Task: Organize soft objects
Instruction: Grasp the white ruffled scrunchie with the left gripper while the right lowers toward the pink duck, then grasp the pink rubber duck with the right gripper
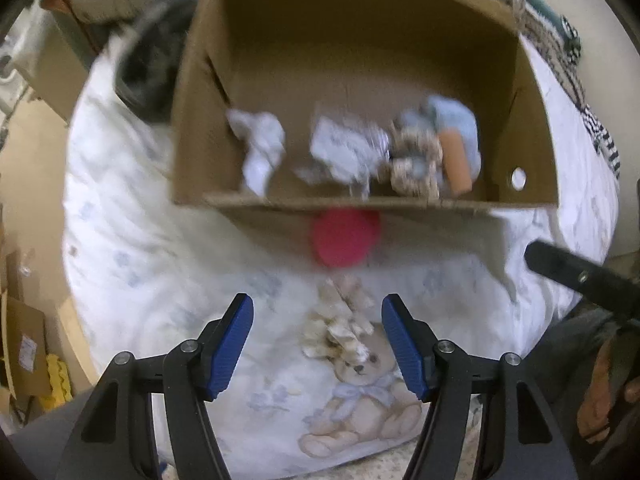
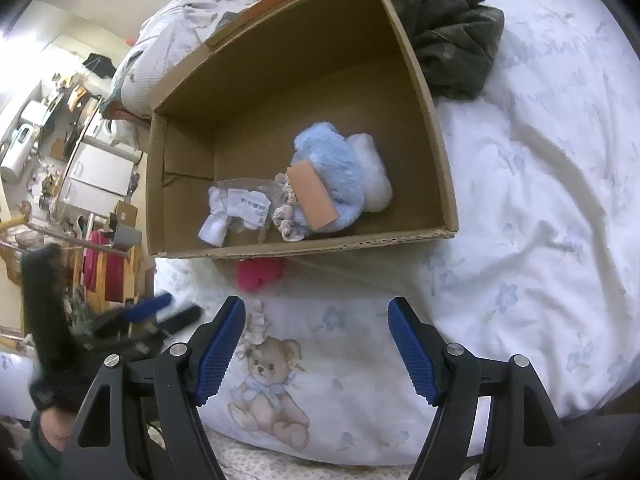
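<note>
The bed point(image 2: 520, 240) carries a white floral cover printed with a teddy bear. Directly on it: an open cardboard box point(image 2: 436, 128), a pink soft item point(image 2: 256, 274) against the box's near wall, a cream scrunchie point(image 1: 340, 328), and dark green clothing point(image 2: 452, 32).

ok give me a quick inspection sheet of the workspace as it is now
surface: white floral duvet with a teddy bear print
job's things: cardboard box holds a blue plush, bagged white items, a floral scrunchie; pink item and cream scrunchie lie outside on the duvet
clutter: dark green garment beside the box
grippers: left gripper open over the cream scrunchie; right gripper open, empty
cables: nothing seen
surroundings: crowded shelves, clothes rack
</note>
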A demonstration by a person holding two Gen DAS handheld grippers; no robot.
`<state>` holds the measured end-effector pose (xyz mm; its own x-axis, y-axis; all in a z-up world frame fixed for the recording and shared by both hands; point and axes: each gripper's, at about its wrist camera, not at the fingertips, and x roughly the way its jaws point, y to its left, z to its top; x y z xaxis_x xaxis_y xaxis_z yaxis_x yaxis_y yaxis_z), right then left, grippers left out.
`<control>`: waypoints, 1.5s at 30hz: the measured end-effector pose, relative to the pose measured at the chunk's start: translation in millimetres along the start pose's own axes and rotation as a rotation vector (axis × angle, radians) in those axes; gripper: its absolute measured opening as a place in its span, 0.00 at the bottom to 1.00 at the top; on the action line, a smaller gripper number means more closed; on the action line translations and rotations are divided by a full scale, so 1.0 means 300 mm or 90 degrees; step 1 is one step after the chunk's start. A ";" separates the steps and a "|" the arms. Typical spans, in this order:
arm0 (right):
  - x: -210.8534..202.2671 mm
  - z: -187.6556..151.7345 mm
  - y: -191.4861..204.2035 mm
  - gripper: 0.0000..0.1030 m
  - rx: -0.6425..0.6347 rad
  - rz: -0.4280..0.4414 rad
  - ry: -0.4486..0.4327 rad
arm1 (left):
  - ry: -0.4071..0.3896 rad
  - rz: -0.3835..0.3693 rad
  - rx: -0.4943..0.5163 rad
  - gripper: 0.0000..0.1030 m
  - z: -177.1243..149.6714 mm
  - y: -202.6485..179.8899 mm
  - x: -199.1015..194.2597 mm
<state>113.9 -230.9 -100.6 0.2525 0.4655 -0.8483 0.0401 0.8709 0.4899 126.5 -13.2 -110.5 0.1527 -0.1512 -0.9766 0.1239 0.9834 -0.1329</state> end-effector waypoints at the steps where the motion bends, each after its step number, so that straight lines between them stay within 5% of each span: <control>1: 0.004 0.002 -0.002 0.76 0.004 0.001 0.003 | 0.008 0.000 0.001 0.62 -0.001 -0.004 0.018; 6: 0.033 0.004 0.004 0.76 0.003 0.002 0.016 | 0.074 0.006 0.018 0.62 -0.009 -0.035 0.141; 12: 0.060 0.002 0.024 0.76 -0.013 0.001 0.037 | 0.094 0.003 0.040 0.58 -0.019 -0.073 0.192; 14: 0.065 -0.001 0.029 0.76 -0.017 0.001 0.042 | 0.097 0.001 0.043 0.34 -0.024 -0.077 0.198; 17: 0.071 -0.004 0.033 0.76 -0.021 -0.001 0.047 | 0.106 0.007 0.047 0.17 -0.040 -0.072 0.203; 20: 0.074 -0.005 0.036 0.76 -0.024 -0.003 0.049 | 0.101 0.003 0.017 0.15 -0.046 -0.039 0.158; 30: 0.148 -0.024 0.123 0.76 -0.050 -0.008 0.033 | -0.035 0.006 -0.069 0.15 -0.098 0.061 -0.124; 36: 0.288 -0.037 0.241 0.76 -0.119 -0.045 0.030 | -0.056 0.006 -0.092 0.15 -0.067 0.121 -0.156; 45: 0.419 -0.003 0.272 0.73 -0.079 -0.061 0.017 | -0.055 0.000 -0.098 0.15 -0.032 0.142 -0.162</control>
<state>148.0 -101.3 -167.6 0.2270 0.3823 -0.8957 -0.0576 0.9234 0.3795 115.0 37.2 -70.3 0.2377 -0.1531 -0.9592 -0.0268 0.9861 -0.1640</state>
